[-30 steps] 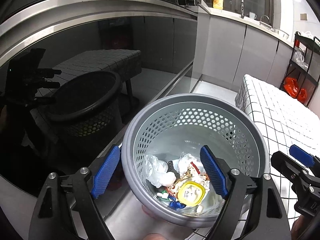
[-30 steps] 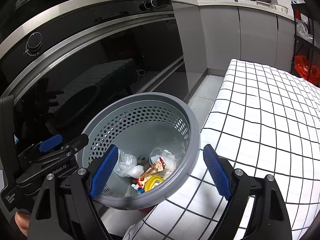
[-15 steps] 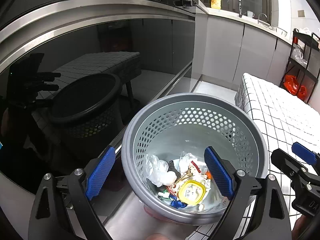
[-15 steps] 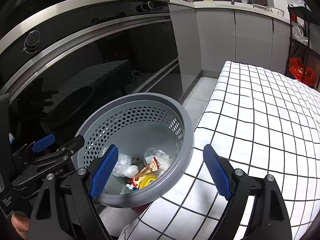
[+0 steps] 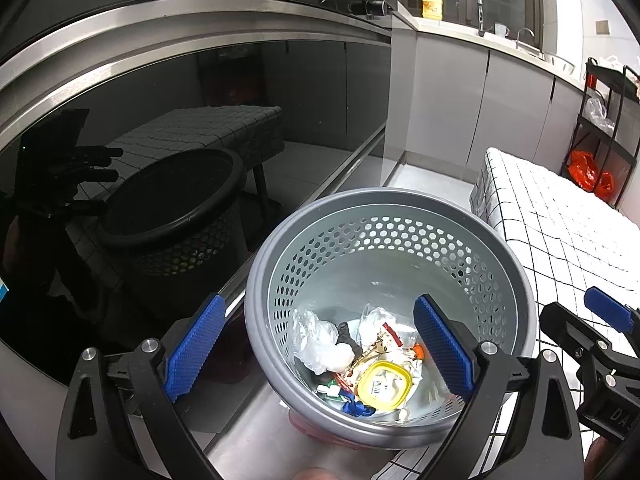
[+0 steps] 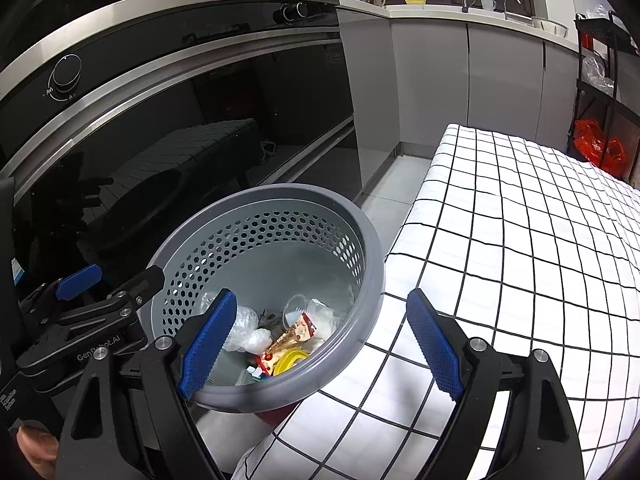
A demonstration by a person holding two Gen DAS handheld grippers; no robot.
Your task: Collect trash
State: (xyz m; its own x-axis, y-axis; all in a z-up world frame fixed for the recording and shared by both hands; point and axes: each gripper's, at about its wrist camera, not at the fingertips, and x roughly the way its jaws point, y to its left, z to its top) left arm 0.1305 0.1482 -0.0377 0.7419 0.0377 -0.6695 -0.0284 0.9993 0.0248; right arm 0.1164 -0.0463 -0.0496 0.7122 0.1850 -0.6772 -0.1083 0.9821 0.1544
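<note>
A grey perforated trash basket point(image 5: 496, 240) stands on the floor beside the table, also in the right wrist view point(image 6: 372, 248). Inside lie crumpled clear plastic point(image 5: 320, 340), a yellow lid point(image 5: 385, 385), a snack wrapper point(image 6: 294, 334) and other scraps. My left gripper point(image 5: 320, 350) is open and empty, hovering above the basket's near side. My right gripper point(image 6: 320, 344) is open and empty, above the basket's rim and the table edge. Each gripper shows in the other's view: the right one point(image 5: 600, 332), the left one point(image 6: 92, 292).
A table with a white black-gridded cloth point(image 6: 520, 240) stands right of the basket. A glossy black oven front point(image 5: 160, 140) with steel trim is on the left. Grey cabinets point(image 6: 432, 80) and a rack with a red bag point(image 6: 600, 148) lie beyond.
Both grippers have pulled back and up a little from the basket, so it looks smaller and lower. Both stay open.
</note>
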